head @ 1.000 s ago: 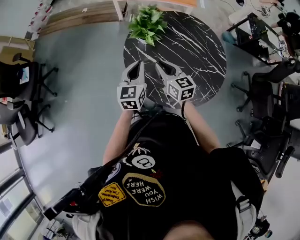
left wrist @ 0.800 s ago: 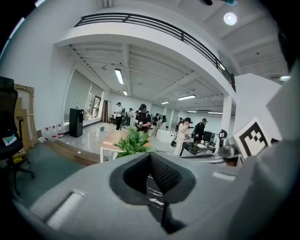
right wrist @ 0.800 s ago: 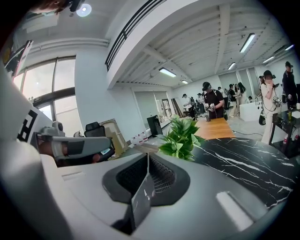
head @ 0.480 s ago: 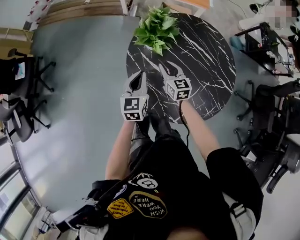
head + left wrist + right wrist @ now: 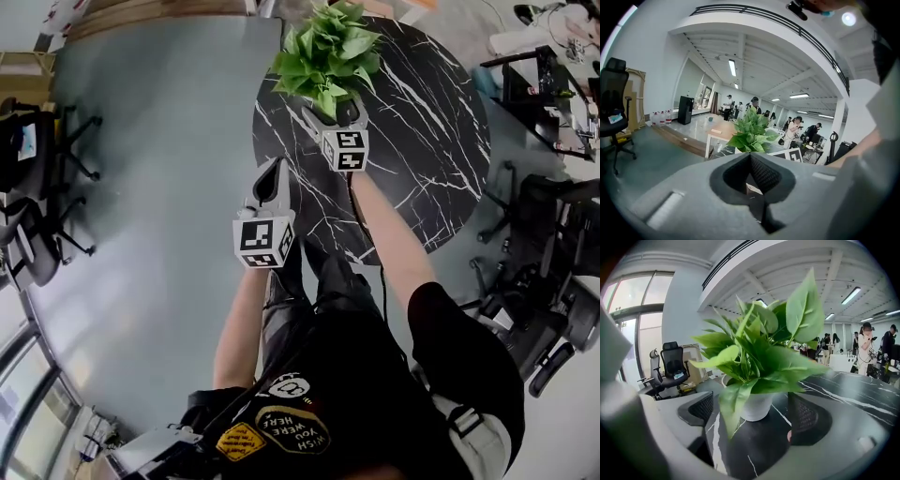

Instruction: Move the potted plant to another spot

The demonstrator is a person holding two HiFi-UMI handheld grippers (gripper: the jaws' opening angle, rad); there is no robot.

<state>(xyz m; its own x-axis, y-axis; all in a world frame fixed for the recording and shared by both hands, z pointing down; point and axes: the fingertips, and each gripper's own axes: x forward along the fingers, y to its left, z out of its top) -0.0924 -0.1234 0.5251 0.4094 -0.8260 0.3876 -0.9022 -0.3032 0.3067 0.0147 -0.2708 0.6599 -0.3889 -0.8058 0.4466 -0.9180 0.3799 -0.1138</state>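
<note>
The grey floor (image 5: pixel 159 141) is filling most of the head view, and the round black table (image 5: pixel 422 122) with white veining is standing just ahead of the person (image 5: pixel 375 375). The potted plant (image 5: pixel 328 47) is sitting upright on the far left part of the table, its leaves spreading over a white pot (image 5: pixel 757 406).

Over the last second the right tongs (image 5: pixel 336 111) have been reaching forward from near the person's body, and they are now lying right under the foliage. Their jaws, nearly closed a moment ago, are opening and standing wide. In the right gripper view the pot is sitting just ahead, framed between the two pads (image 5: pixel 701 411). Neither pad is touching it, and a drooping leaf is hanging in the gap. The left tongs (image 5: pixel 275 173) are trailing behind, hovering by the table's near left edge, jaws pressed together on nothing.

For the task, the approach seems to be ending and the grasp beginning; the plant is not yet being held or moved. The next move is probably calling for sliding the open jaws on around the pot, below the leaves, before closing.
</note>
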